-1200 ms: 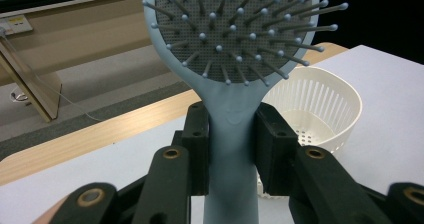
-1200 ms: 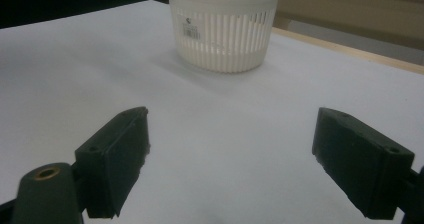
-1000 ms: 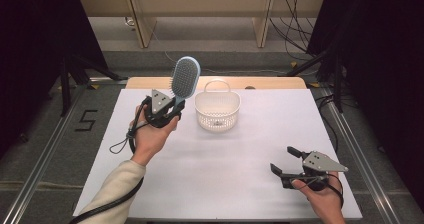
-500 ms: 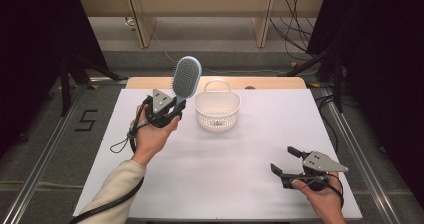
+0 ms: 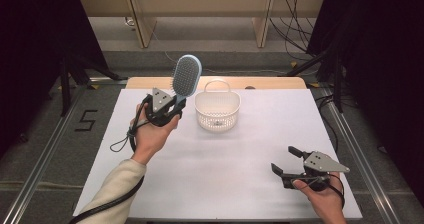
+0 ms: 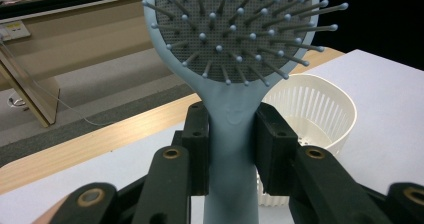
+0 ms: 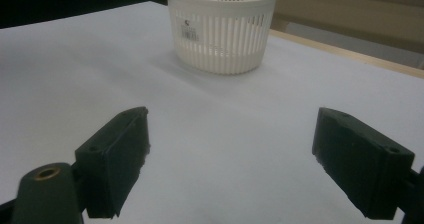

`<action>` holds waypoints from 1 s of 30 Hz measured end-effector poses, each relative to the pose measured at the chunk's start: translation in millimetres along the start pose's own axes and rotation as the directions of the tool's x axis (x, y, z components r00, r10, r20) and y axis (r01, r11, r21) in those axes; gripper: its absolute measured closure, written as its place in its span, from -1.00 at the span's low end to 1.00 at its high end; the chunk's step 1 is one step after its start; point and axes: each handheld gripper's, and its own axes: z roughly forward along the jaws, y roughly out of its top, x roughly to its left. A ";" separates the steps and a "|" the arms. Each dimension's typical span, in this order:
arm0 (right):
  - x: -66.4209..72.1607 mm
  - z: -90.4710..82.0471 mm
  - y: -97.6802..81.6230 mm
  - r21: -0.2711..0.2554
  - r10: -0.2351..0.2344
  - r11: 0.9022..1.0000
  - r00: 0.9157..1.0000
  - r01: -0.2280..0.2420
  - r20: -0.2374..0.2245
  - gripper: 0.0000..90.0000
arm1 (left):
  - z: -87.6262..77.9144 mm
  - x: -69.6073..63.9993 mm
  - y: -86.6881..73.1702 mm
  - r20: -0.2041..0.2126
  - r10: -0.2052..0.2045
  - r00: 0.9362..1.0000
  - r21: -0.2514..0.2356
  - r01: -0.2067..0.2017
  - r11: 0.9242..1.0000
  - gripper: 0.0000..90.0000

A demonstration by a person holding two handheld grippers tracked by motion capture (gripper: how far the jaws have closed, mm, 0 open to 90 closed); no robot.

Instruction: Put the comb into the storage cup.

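Note:
A light blue hairbrush stands upright above the table, bristles facing the person. My left gripper is shut on its handle, just left of a white slotted basket. In the left gripper view the two black pads press the blue handle from both sides, with the bristle head above and the basket behind to the right. My right gripper rests low at the table's front right, open with nothing between its jaws. The right gripper view looks past them toward the basket.
The white table top has a wooden strip along its far edge. Beyond it are wooden frame legs and dark cables on the floor. A black cable loops down from the left gripper.

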 end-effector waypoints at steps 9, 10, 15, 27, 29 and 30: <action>-0.2 -0.3 0.0 0.000 -0.002 1.000 1.000 0.002 -0.001 -0.65 | 2.4 -2.5 2.6 0.006 0.000 1.000 -0.006 0.000 1.000 0.55; -0.2 -0.3 0.0 0.000 -0.003 1.000 1.000 0.003 -0.001 -0.65 | 2.4 -2.7 2.9 0.006 0.000 1.000 -0.006 0.000 1.000 0.55; -0.2 -0.4 0.0 0.000 -0.002 1.000 1.000 0.002 0.000 -0.65 | 2.6 -3.4 4.5 0.006 0.001 1.000 -0.011 0.000 1.000 0.55; -0.1 -0.4 0.0 0.000 -0.002 1.000 1.000 0.002 -0.001 -0.65 | 3.1 -4.8 6.6 0.005 0.010 1.000 -0.017 -0.010 1.000 0.55; -0.1 -0.3 0.0 0.001 -0.001 1.000 1.000 0.001 -0.001 -0.65 | 3.4 -5.0 6.7 0.004 0.012 1.000 -0.018 -0.011 1.000 0.55; -0.1 -0.3 0.0 0.001 -0.002 1.000 1.000 0.002 0.000 -0.65 | 3.5 -5.1 6.7 0.003 0.012 1.000 -0.018 -0.012 1.000 0.55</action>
